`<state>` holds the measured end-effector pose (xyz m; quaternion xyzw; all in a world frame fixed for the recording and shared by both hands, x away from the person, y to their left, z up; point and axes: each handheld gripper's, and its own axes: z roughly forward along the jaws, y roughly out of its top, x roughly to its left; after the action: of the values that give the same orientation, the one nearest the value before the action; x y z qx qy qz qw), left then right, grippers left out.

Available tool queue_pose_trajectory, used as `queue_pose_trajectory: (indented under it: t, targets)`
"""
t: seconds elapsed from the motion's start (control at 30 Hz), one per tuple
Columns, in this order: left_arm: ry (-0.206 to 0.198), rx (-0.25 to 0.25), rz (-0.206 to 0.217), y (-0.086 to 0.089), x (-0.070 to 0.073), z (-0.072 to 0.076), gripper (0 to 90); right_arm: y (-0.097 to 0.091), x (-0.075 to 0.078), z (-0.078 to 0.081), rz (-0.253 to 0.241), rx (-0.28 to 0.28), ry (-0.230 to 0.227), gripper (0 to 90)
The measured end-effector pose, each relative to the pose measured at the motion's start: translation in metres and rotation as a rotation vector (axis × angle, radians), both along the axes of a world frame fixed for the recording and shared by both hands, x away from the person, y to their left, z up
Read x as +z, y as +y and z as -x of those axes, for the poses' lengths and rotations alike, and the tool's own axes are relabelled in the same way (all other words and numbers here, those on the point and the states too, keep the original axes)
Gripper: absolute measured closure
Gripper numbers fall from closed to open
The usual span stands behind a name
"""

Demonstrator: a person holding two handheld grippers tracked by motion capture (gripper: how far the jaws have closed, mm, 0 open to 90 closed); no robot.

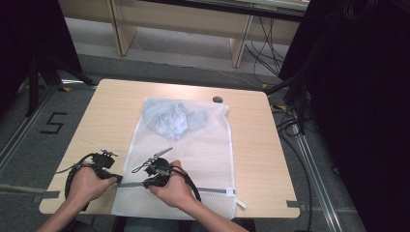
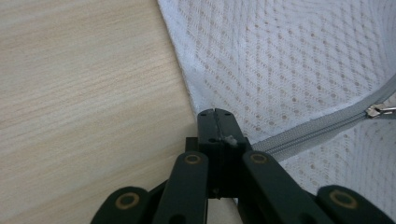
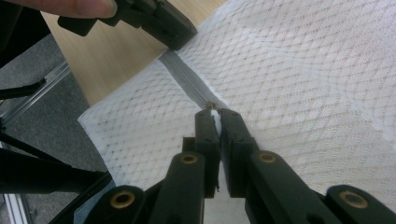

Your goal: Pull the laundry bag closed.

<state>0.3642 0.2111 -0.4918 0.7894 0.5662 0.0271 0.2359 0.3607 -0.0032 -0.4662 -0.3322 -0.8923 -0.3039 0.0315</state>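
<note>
A white mesh laundry bag [image 1: 205,145] lies flat on the wooden table [image 1: 104,113], with a light blue garment [image 1: 169,120] inside its far end. A grey zipper [image 1: 212,190] runs across the bag near the front edge. My left gripper [image 1: 118,179] is shut on the bag's left edge at the zipper's end [image 2: 215,114]. Just to its right, my right gripper [image 1: 145,183] is shut on the zipper pull [image 3: 214,112]. The left gripper view has the zipper [image 2: 317,128] leading off to the pull [image 2: 380,110]. In the right gripper view, the left gripper [image 3: 175,32] clamps the zipper's end.
A small dark round object [image 1: 217,99] sits on the table beyond the bag's far right corner. Bare wood lies left and right of the bag. Black stands and cables flank the table on the floor, and the front table edge is close under my hands.
</note>
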Motion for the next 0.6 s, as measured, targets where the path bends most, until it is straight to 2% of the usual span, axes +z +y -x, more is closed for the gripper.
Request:
queue_pose_trajectory:
  t: [0.6]
  targets:
    - [0.0,-0.003,-0.003,-0.0001,0.0002,-0.0001,90.0,-0.0084,0.0044,0.0003,-0.003,0.002,-0.001,87.2]
